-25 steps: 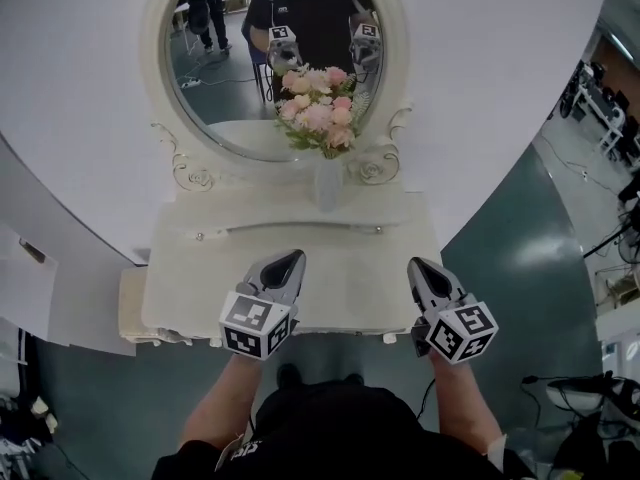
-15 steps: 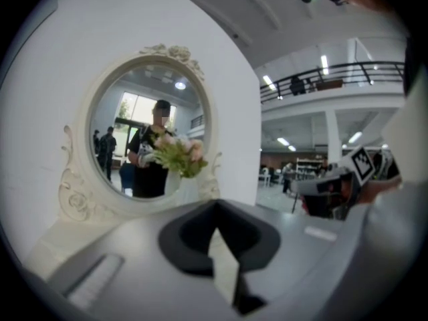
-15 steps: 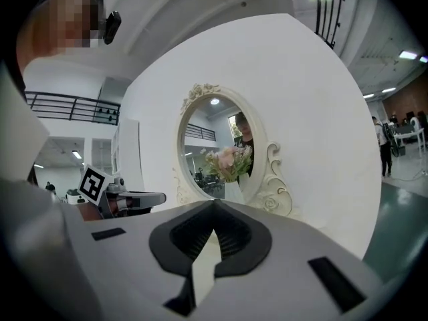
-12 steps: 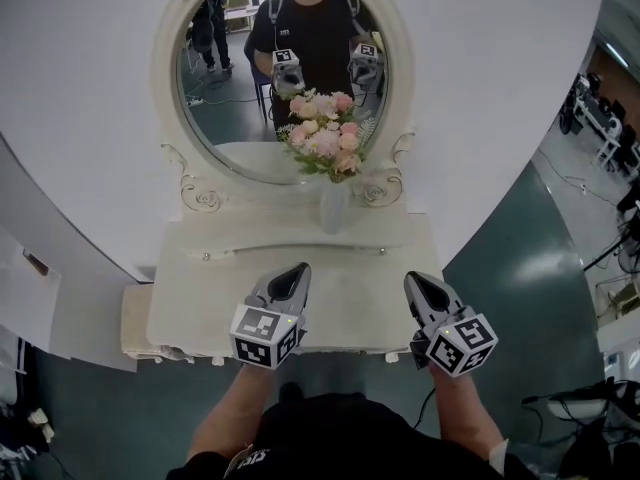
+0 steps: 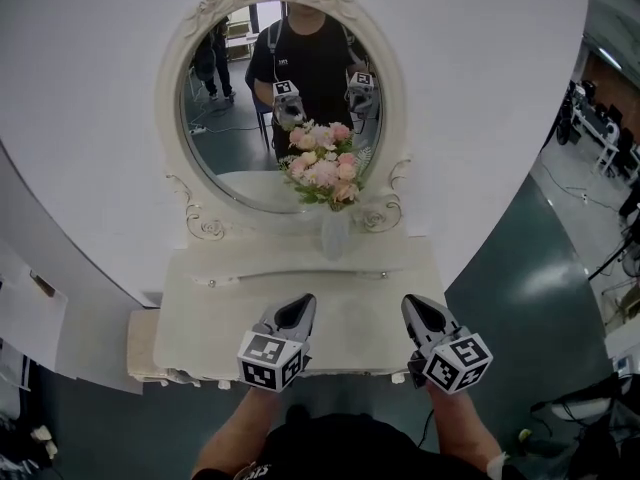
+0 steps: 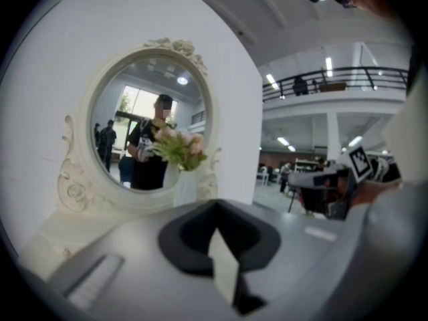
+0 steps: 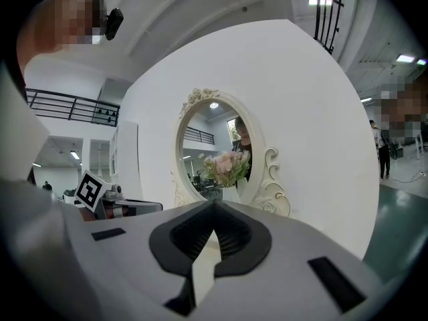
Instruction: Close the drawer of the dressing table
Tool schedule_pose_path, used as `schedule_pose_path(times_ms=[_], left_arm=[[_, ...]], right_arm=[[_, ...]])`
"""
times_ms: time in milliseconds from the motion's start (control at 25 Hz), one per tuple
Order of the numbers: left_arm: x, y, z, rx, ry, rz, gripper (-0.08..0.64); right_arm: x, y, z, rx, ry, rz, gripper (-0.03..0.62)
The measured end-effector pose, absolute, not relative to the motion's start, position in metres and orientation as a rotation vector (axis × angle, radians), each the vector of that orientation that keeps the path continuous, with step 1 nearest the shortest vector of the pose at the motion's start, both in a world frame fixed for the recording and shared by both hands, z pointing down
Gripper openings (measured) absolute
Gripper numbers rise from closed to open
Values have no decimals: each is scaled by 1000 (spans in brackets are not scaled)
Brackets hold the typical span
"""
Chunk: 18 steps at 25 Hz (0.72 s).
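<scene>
Cream-white carved dressing table: left gripper and right gripper, both clenched empty, should push its drawer squarely, evenly.

white dressing table, flower vase on top

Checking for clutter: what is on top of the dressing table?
A white vase of pink flowers stands by the mirror. The left claw and right claw hide patches of the tabletop's front.

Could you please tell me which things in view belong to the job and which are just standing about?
Job: dressing table, left tool, right tool; the drawer itself can't be made out.
Standing about: mirror, flowers, vase.
</scene>
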State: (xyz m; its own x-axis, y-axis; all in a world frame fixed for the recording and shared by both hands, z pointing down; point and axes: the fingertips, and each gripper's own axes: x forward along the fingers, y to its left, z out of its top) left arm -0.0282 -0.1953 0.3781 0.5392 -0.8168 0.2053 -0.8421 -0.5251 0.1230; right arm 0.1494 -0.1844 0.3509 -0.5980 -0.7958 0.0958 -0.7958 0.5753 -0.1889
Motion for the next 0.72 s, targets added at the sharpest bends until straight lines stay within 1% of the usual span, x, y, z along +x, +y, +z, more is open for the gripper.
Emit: schedule_pose_path(times_ms=[720], left_arm=[[-44,-193,370,2557,-1437,150,8]], right_arm=[[144,-183,353,1407,-2769,286,-8]])
